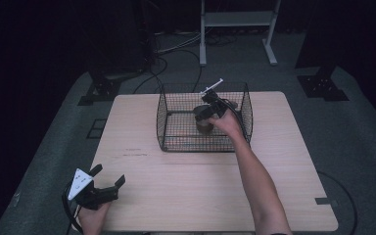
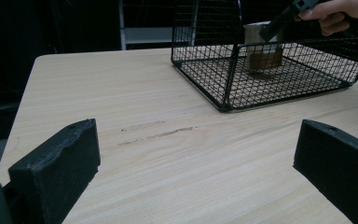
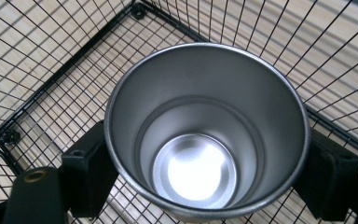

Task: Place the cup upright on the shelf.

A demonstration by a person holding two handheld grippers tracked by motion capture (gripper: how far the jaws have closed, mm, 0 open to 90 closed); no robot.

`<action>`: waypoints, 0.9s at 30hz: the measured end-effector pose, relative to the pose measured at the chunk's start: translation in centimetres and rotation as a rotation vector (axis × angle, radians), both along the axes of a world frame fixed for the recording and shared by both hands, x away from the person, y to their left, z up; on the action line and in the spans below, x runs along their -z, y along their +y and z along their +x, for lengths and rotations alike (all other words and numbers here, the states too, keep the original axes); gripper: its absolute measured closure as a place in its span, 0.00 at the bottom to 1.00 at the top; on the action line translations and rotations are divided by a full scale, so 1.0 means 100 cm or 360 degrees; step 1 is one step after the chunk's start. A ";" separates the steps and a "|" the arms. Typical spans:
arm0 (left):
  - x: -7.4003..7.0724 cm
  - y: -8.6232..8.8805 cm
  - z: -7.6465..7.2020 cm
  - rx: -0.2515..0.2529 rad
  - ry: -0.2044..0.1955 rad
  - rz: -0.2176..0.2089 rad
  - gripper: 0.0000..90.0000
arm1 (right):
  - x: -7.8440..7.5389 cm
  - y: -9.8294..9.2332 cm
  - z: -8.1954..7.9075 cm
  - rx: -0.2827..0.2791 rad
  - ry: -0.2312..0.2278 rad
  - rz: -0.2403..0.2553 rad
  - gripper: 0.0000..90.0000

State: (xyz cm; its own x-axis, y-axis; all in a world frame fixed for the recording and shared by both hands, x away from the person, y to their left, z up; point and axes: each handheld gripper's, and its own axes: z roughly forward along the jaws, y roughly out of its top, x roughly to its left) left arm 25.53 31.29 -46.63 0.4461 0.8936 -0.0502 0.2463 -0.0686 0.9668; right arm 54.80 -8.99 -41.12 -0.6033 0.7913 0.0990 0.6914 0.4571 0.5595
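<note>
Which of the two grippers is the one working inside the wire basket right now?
The right gripper: it reaches into the wire basket with a jaw on each side of the steel cup. The left gripper sits open at the table's near corner, outside the basket.

Two black grippers are seen, each with blocky, matte jaws. A grey three-cornered plate with small holes is mounted on the left gripper [image 1: 108,188], and a black cable trails from it. The right gripper [image 1: 206,113] is black too. Both forearms are bare.
</note>
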 end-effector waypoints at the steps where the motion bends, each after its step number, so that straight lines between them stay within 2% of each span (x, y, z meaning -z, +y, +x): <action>1: 0.000 0.001 0.000 -0.0002 0.0000 0.0000 0.00 | 0.002 0.001 0.000 -0.0002 0.0004 -0.0012 0.19; 8: 0.000 0.000 0.000 0.0000 0.0001 0.0000 0.00 | 0.000 0.002 -0.001 -0.0016 -0.0020 -0.0020 0.18; 12: 0.000 0.000 -0.001 0.0003 -0.0005 -0.0006 0.00 | 0.000 0.004 -0.003 -0.0037 -0.0019 -0.0074 0.18; 27: 0.000 -0.001 0.000 0.0003 -0.0006 -0.0006 0.00 | -0.004 0.003 -0.007 -0.0044 -0.0028 -0.0071 0.14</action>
